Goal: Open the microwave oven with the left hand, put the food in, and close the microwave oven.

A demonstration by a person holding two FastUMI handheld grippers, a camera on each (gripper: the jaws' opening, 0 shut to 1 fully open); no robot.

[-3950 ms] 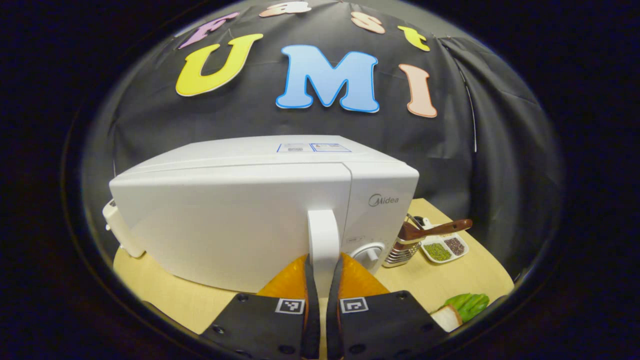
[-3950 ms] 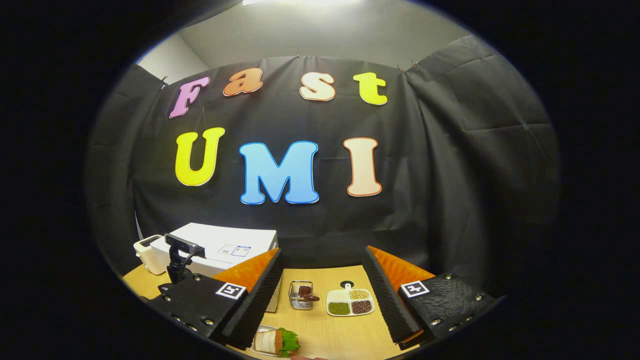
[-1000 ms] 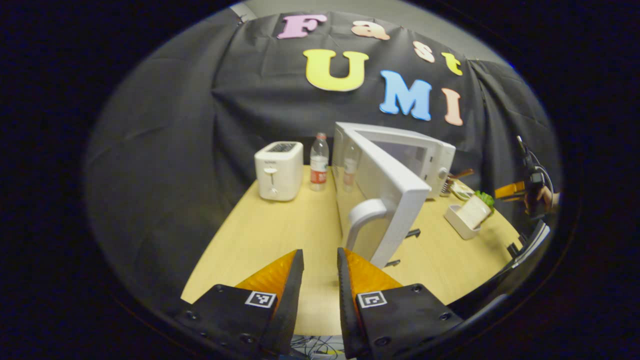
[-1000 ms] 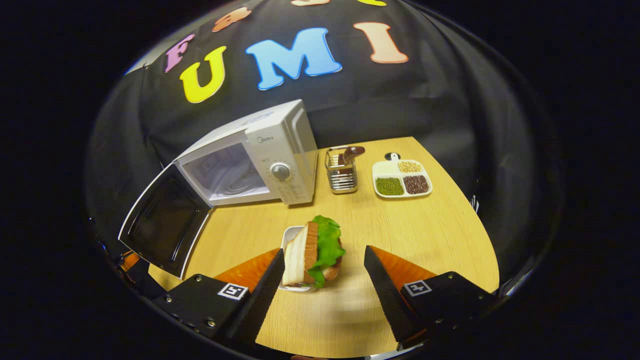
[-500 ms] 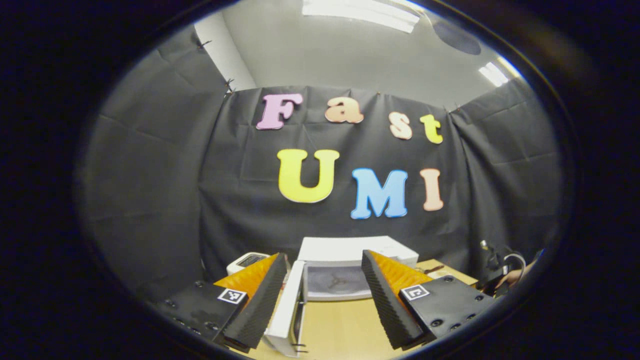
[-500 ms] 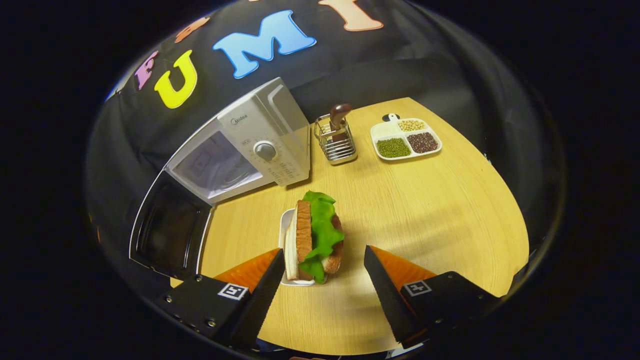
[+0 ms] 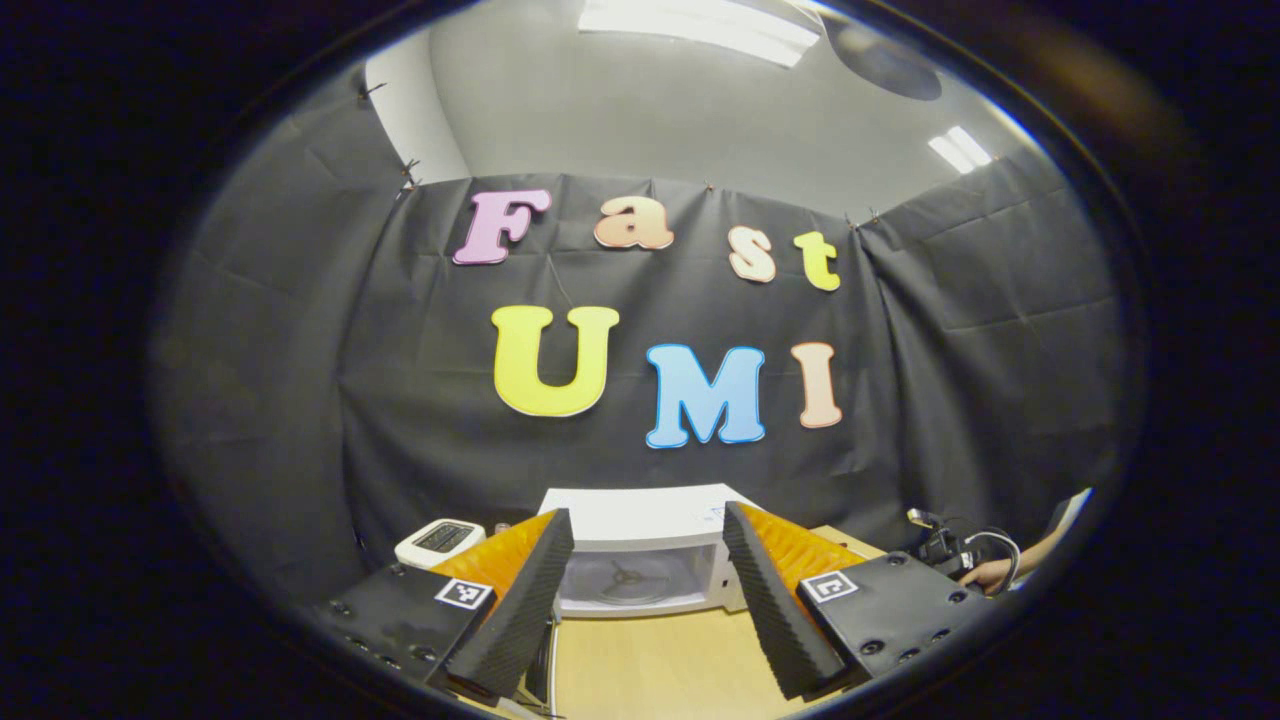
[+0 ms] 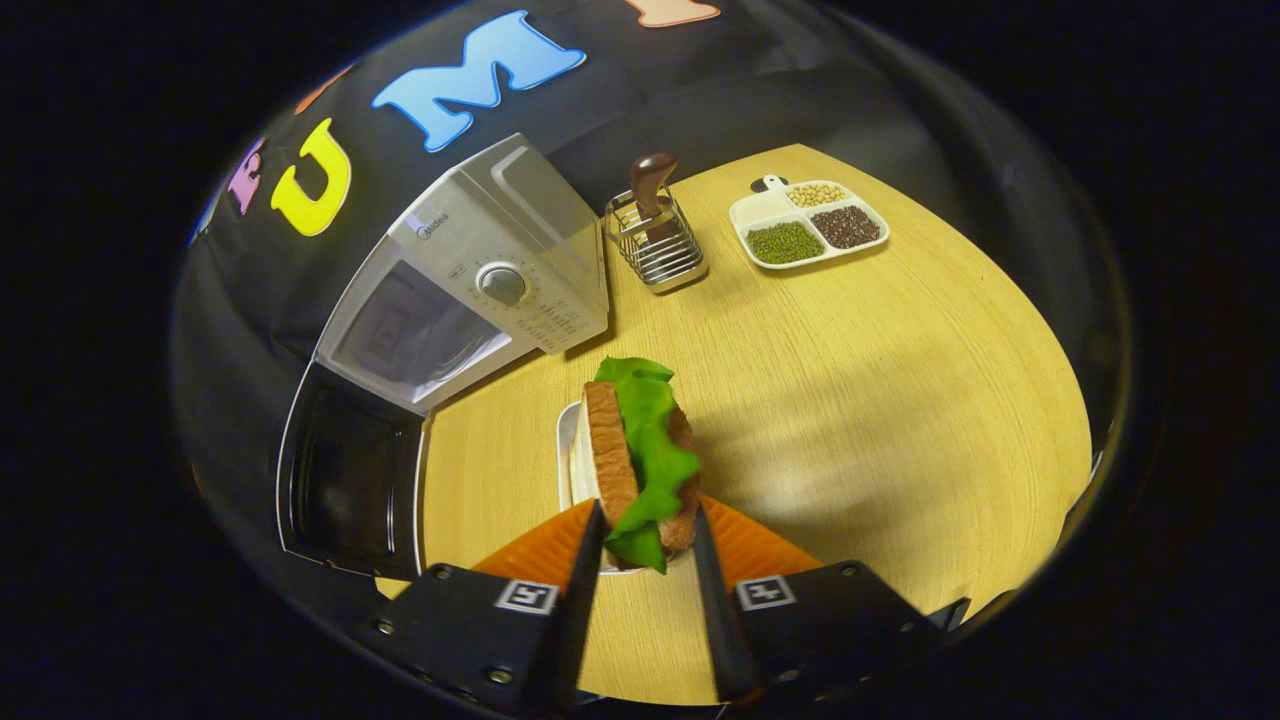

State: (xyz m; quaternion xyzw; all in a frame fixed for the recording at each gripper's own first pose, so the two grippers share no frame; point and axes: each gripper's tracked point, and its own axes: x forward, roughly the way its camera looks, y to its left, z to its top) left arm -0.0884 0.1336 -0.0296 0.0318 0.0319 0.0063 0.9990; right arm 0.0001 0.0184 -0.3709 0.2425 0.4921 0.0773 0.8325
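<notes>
— Between the right gripper (image 8: 645, 545) fingers, what sits there?
— A sandwich (image 8: 640, 455) with lettuce, on its white dish (image 8: 567, 450) on the worktop (image 8: 850, 380); the fingers have narrowed onto its near end, though firm contact I cannot tell.
— And the left gripper (image 7: 640, 590)?
— Spread wide, holding nothing, facing the microwave oven (image 7: 640, 560), whose cavity is exposed.
— Beyond the sandwich?
— Its door (image 8: 350, 480) hangs open at left; a wire utensil rack (image 8: 655, 240) and a divided tray of beans (image 8: 810, 228) stand farther back.

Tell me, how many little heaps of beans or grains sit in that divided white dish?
3 in the divided dish: green beans in the near left section, dark beans beside them, pale ones behind. A fourth section looks empty.
</notes>
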